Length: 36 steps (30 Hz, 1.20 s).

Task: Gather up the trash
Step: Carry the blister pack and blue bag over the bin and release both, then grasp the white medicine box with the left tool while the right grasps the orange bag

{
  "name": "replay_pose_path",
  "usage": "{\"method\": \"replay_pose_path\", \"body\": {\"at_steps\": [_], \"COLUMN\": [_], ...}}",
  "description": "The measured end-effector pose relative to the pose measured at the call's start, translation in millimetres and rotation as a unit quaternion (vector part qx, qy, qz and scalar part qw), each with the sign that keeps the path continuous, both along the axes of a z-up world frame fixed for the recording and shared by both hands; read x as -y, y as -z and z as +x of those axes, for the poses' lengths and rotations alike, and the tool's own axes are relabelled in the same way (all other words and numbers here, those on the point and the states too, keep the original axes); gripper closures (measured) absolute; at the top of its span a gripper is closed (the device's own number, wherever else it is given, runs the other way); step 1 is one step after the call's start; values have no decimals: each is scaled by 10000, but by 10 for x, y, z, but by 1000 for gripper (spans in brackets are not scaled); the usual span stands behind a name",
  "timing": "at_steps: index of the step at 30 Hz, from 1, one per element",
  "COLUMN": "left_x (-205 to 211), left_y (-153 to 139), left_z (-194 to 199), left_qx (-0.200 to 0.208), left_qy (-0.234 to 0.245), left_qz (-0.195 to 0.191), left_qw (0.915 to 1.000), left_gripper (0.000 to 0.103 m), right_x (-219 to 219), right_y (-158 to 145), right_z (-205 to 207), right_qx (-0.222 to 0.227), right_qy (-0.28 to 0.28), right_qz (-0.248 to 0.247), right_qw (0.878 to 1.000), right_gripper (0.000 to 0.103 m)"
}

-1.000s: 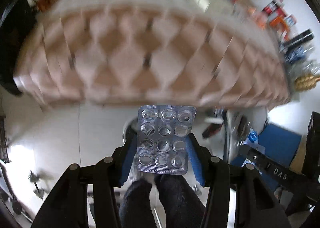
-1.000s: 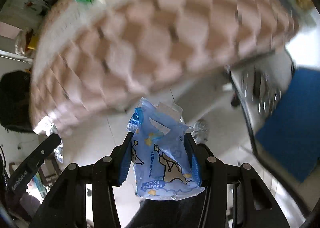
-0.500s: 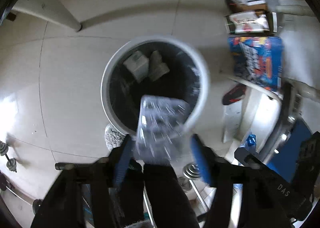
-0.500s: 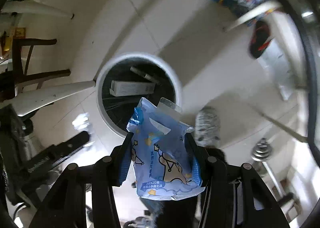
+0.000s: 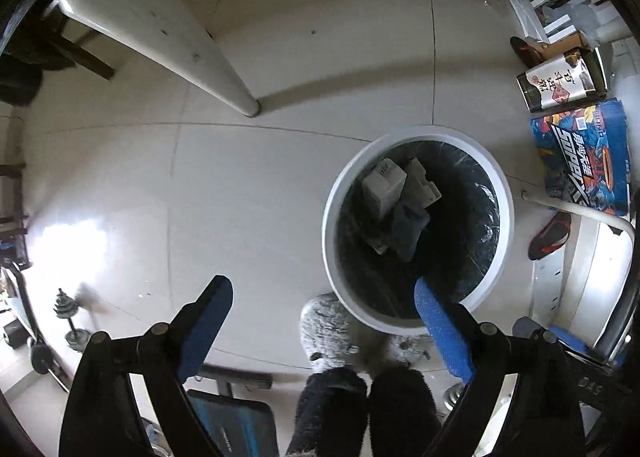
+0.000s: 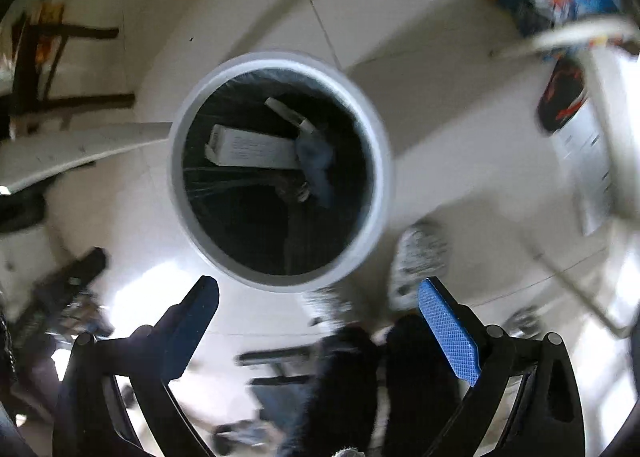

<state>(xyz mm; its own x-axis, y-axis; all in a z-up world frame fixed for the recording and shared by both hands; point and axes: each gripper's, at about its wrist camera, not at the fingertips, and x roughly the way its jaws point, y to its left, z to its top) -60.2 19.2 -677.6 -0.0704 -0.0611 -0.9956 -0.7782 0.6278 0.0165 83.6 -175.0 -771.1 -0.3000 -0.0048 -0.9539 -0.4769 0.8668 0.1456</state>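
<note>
Now, step in hand: you are letting go over the waste bin (image 5: 418,229), so hold both tools above its mouth until the drop is done.
Left hand-held gripper (image 5: 322,299): jaws opening, spread wide, nothing between the blue pads; it points nearly straight down at the floor (image 5: 248,193).
Right hand-held gripper (image 6: 318,299): jaws opening too, wide and empty; this view is smeared, so fine detail is lost.
Bin from the left wrist: at your 2 o'clock, the right pad overlapping its near rim. Judging from that, this tool sits off the centre; shift toward 2 o'clock before any further release.
Bin from the right wrist: at 12 o'clock, mouth nearly centred ahead of the jaws, a good line for a drop.
Trash: inside the bin, on the dark liner. A white carton (image 6: 252,153) lies across the bin in the right view, long axis from 9 to 3 o'clock. A bluish packet (image 6: 316,161) lies just beside its 3 o'clock end, long axis about 12 to 6, but it is blurred.
Left view of the same heap: pale boxes (image 5: 386,185) lean together, tilted; which end is up I cannot tell.
Caution: your slippers (image 5: 326,327) stand just beside the rim at 6 o'clock; keep them from nudging it.
</note>
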Motion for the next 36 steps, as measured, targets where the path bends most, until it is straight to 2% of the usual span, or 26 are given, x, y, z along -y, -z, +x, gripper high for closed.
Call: {"method": "replay_pose_path", "body": {"at_steps": [6,16,26,32,36], "left_x": [135,269,385,318,166], "left_y": [-354,-1102,-2246,-2964,-3455], "left_z": [-29,-120,-264,-258,-43], "left_qx": [-10,137,382,530,821], "left_qy": [254,158,361,403,340], "left_qz": [115,85,142,515,887], "left_qw": [9996,9997,9985,9965,9921], "left_gripper": [10,10,10,10,10], "right_x": [-38,8,27,2,-78], "right_y": [-462,-1499,-2838,-3605,-4123], "right_z": [-6,-125,-274,-285,-18], "right_qx": [675,999,1109,989,1090], "right_qy": [-420,-579,-594,-309,13], "right_qz": [-256,-120,153,434,731], "right_qw": [9965,9932,9919,9937,9913], "right_gripper": [2,2,2,2,2]}}
